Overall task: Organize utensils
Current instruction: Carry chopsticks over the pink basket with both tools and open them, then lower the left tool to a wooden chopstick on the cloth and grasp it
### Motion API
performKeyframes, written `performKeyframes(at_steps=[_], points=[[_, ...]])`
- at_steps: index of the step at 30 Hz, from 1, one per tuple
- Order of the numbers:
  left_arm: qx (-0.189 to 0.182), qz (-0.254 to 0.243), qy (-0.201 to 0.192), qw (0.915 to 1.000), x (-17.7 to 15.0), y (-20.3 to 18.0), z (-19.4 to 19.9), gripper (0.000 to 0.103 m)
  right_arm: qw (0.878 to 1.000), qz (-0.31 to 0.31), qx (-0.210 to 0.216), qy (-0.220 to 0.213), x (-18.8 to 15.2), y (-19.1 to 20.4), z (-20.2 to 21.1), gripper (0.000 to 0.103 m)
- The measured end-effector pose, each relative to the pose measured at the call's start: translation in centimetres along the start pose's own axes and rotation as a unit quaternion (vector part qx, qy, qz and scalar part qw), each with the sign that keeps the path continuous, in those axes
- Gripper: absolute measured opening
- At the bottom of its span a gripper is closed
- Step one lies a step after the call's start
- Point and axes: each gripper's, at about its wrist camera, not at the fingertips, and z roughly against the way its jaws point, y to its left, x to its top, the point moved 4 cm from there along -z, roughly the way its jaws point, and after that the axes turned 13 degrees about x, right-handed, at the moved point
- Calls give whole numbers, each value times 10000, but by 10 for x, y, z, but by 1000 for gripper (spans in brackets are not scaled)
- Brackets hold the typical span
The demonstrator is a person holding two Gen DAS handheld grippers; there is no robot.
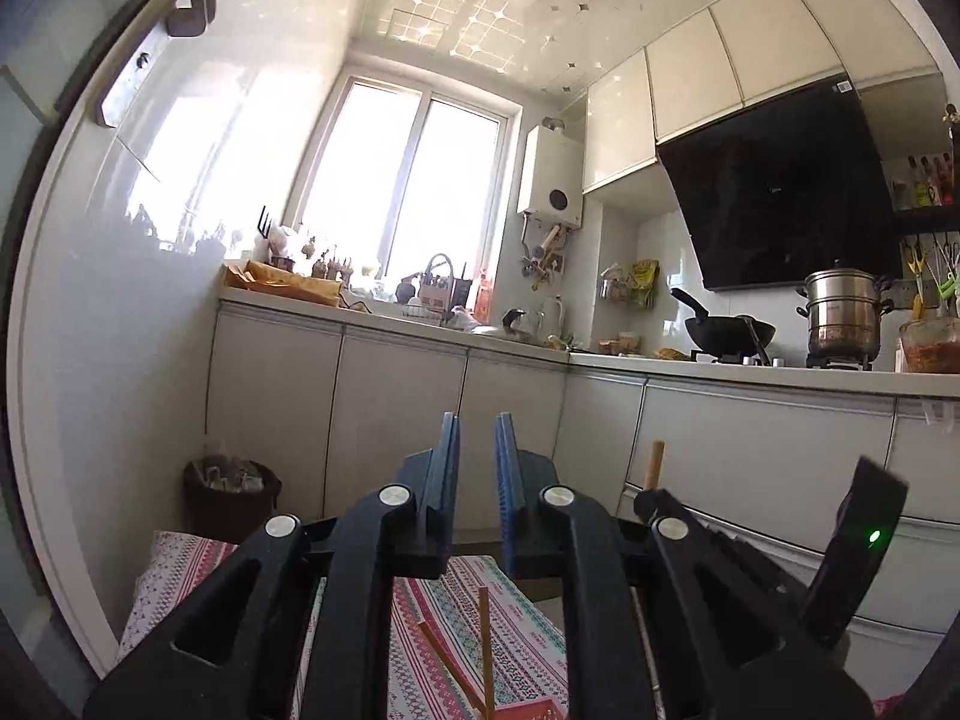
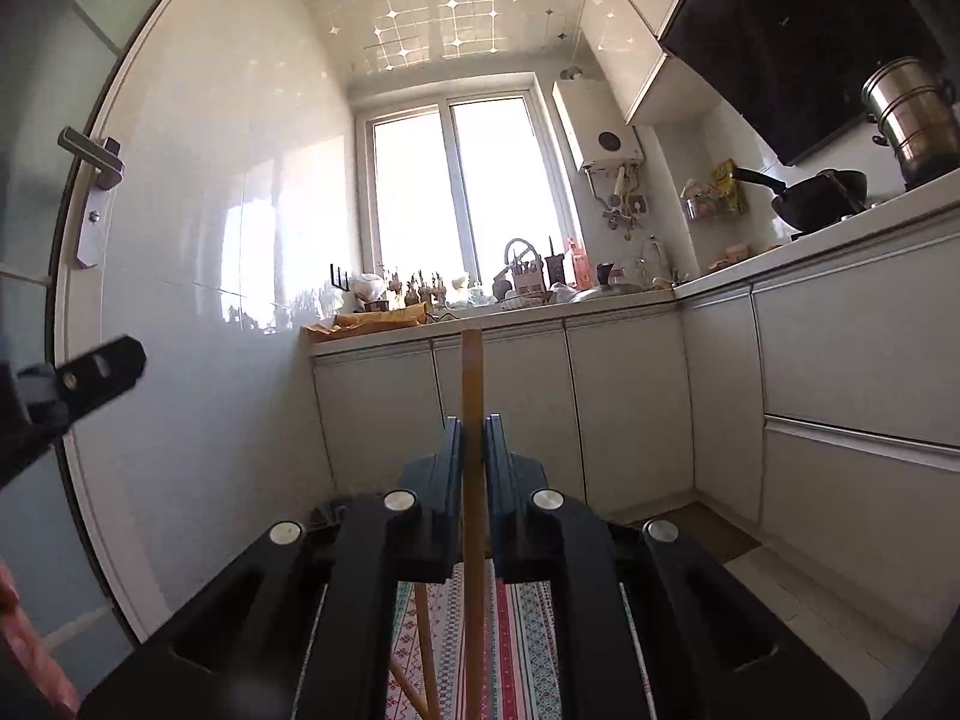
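Observation:
In the left wrist view my left gripper (image 1: 477, 426) points level across the kitchen. Its blue pads stand a narrow gap apart with nothing between them. Under it two wooden chopsticks (image 1: 485, 648) lie on a patterned cloth (image 1: 528, 630). In the right wrist view my right gripper (image 2: 473, 426) is shut on one wooden chopstick (image 2: 471, 384), which stands upright and sticks out above the fingertips. The left wrist view shows that chopstick's tip (image 1: 653, 465) above the right gripper's body (image 1: 864, 540). Another chopstick (image 2: 423, 642) lies on the cloth below.
White base cabinets (image 1: 396, 420) run under a counter (image 1: 750, 369) with a wok (image 1: 729, 333), a steel pot (image 1: 843, 315) and clutter by the window. A dark bin (image 1: 231, 498) stands on the floor at the left. A door with a handle (image 2: 93, 156) is close on the left.

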Motion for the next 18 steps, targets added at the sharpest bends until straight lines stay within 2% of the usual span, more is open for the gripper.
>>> performKeyframes(at_steps=[2, 3, 4, 6, 11, 14, 15, 16, 18], points=[[88, 36, -10, 10000, 2, 8, -1, 14, 9999, 34, -109, 71, -12, -1, -5, 11], [128, 74, -19, 9999, 3, 13, -1, 14, 9999, -12, -117, 123, -16, -3, -6, 22], [154, 116, -23, 9998, 4, 17, -1, 16, 9998, -75, -126, 168, -19, -4, -6, 39], [204, 240, -8, 9995, 6, 26, -1, 19, 9997, -130, -164, 118, -18, -6, -2, 56], [400, 450, 168, 9980, 9, 37, -1, 27, 9997, -208, -142, -38, 6, -6, 19, 58], [640, 457, 797, 9937, 2, 40, -5, 39, 9992, -259, -174, -255, 29, -8, 46, 74], [769, 407, 1074, 9904, -4, 42, -4, 49, 9989, -291, -183, -318, 36, -10, 58, 85], [923, 315, 1380, 9856, -14, 45, -2, 63, 9988, -308, -192, -339, 42, -11, 69, 91], [1225, 50, 2049, 9711, -40, 49, 3, 74, 9988, -306, -251, -279, 51, -17, 91, 92]])
